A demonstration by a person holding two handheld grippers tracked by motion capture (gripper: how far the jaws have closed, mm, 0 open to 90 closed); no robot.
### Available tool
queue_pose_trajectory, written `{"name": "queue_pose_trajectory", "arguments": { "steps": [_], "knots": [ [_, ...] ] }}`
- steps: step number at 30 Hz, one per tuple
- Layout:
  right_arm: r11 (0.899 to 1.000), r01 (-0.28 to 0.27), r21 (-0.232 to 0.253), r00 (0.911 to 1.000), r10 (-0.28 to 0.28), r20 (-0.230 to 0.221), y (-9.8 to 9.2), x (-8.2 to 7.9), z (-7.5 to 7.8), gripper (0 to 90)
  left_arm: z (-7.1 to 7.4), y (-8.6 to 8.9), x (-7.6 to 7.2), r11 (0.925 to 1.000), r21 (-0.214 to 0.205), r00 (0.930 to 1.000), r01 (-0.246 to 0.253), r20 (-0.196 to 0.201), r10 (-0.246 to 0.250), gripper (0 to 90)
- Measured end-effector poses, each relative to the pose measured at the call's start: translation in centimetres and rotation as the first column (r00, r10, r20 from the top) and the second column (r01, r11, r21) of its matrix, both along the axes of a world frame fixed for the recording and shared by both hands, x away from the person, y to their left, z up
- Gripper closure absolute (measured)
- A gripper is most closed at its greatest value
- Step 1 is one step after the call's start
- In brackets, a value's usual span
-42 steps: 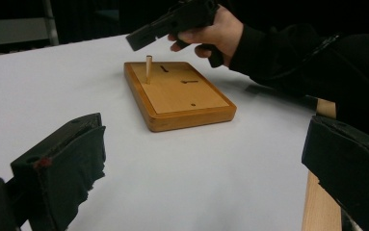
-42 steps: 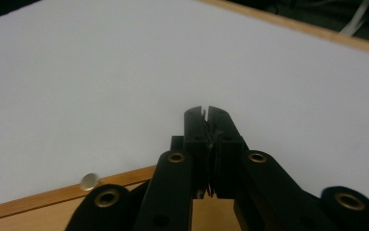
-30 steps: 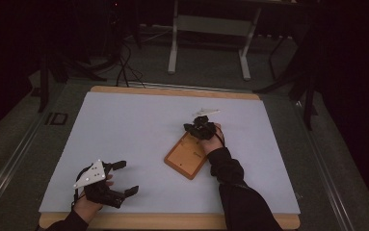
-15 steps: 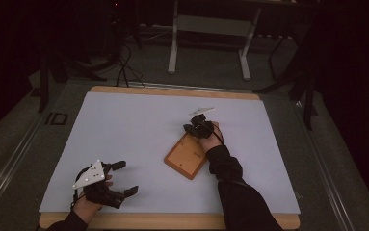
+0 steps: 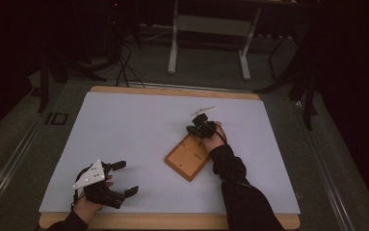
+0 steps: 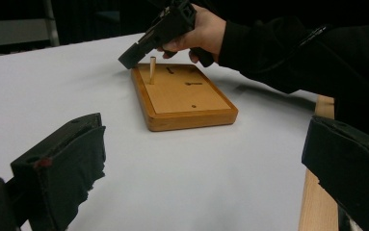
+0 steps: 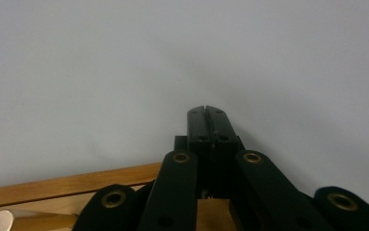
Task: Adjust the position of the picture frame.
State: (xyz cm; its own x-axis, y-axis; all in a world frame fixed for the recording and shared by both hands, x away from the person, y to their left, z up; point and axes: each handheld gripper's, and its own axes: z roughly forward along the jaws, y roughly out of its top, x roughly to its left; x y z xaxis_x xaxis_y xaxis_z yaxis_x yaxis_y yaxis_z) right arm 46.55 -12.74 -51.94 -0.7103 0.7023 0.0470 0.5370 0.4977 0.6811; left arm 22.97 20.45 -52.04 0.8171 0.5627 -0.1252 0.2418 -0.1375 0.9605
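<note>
A flat wooden board [image 5: 188,156] lies right of the table's middle, and a thin wooden peg [image 6: 152,70] stands upright in it near its far end. My right gripper [image 5: 195,129] hovers over that far end, just beside the peg, its tip [image 6: 129,57] pointing down at the table. In the right gripper view its jaws [image 7: 205,111] are pressed together with nothing between them, above the board's edge [image 7: 66,185] and the peg's top [image 7: 1,221]. My left gripper [image 5: 126,178] rests open near the table's front left, facing the board [image 6: 182,96]; its jaws [image 6: 206,163] stand wide apart and hold nothing.
A white sheet [image 5: 138,130] covers the wooden table, whose bare front edge [image 5: 172,221] shows. A dark sleeve [image 5: 240,192] reaches in from the front right. Behind the table stand a metal frame [image 5: 208,29] and cables on the dark floor.
</note>
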Motion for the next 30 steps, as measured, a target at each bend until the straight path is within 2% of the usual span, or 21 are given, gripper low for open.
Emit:
{"name": "queue_pose_trajectory", "arguments": {
  "steps": [3,7,11,17,19,24,30],
  "knots": [
    [1.000,-0.004,0.016,1.0000,0.004,0.001,0.0,0.2,-0.3,90.0,0.0,0.0,0.0,1.0000,-0.004,1.0000,-0.002,0.001,0.002,1.8],
    [1.000,0.007,0.013,0.9999,-0.007,0.009,-0.2,0.6,-0.5,90.0,0.0,0.1,0.0,1.0000,-0.003,1.0000,-0.002,0.000,0.002,1.8],
    [1.000,0.003,0.000,1.0000,-0.003,0.004,-0.7,0.5,-0.4,90.0,0.0,0.1,0.0,1.0000,0.001,1.0000,-0.002,-0.001,0.002,1.8],
    [1.000,0.013,0.007,0.9999,-0.013,0.008,-1.6,0.0,-0.4,90.0,0.0,0.0,0.0,1.0000,0.003,1.0000,0.001,0.000,-0.001,1.8],
    [0.999,0.025,0.029,0.9997,-0.025,-0.002,-2.4,-0.4,-0.5,90.0,0.0,0.0,0.0,1.0000,0.000,1.0000,-0.001,0.000,0.001,1.8],
    [0.999,0.039,0.018,0.9992,-0.039,-0.004,-3.5,-1.5,-0.4,90.0,0.0,-0.2,0.0,1.0000,0.002,1.0000,0.001,-0.001,-0.001,1.8],
    [0.998,0.046,0.037,0.9989,-0.047,0.008,-5.1,-3.2,-0.6,90.0,-0.1,-0.2,0.1,1.0000,0.002,1.0000,0.003,-0.004,-0.003,1.8]
  ]
}}
